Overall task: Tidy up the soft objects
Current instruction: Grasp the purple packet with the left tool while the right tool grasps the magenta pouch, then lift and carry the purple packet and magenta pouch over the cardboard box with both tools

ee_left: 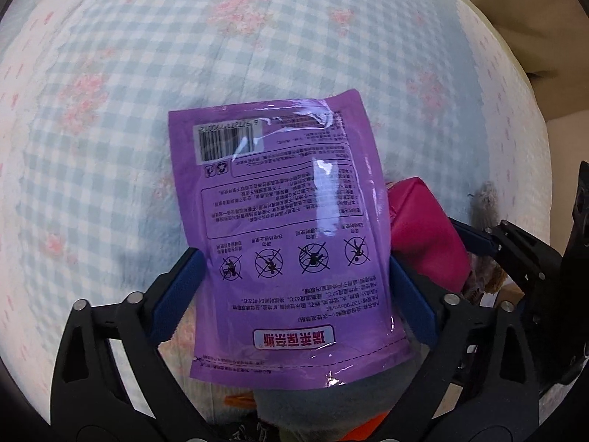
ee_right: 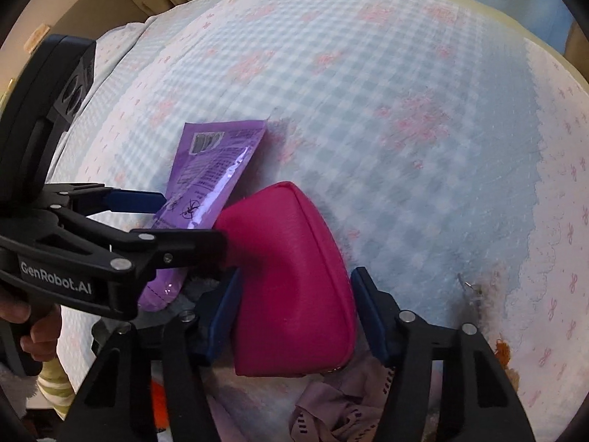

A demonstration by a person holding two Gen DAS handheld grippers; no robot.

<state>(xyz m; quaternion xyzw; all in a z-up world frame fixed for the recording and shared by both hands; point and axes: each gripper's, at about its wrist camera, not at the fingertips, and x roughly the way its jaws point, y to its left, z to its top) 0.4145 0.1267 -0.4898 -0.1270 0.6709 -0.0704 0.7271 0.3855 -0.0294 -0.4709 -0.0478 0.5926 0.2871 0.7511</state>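
Left gripper (ee_left: 294, 287), its blue-padded fingers pinched on the long sides of a purple foil packet (ee_left: 291, 235), holds the packet above a bed quilt (ee_left: 110, 110) of pale blue gingham with pink flowers. The left wrist view shows the packet's printed back: a barcode at the far end, four crossed-out warning symbols between the pads, a red-and-white brand label nearest the camera. Just to its right, partly behind it, sits a pink zip pouch (ee_left: 423, 235).

The right wrist view carries what the first cannot: the right gripper (ee_right: 294, 316) has its own blue pads pressed against both flanks of that pink pouch (ee_right: 291, 276), which bulges up between them. From this side the packet (ee_right: 210, 169) appears edge-on and tilted, its lower part hidden by the left gripper's black frame, marked "GenRobot.AI", with the holder's fingers wrapped on the handle at the lower left. Packet and pouch seem to touch where they overlap, though the angle leaves that uncertain. Crumpled mauve fabric (ee_right: 338, 405) lies beneath the right gripper, near the lower edge.
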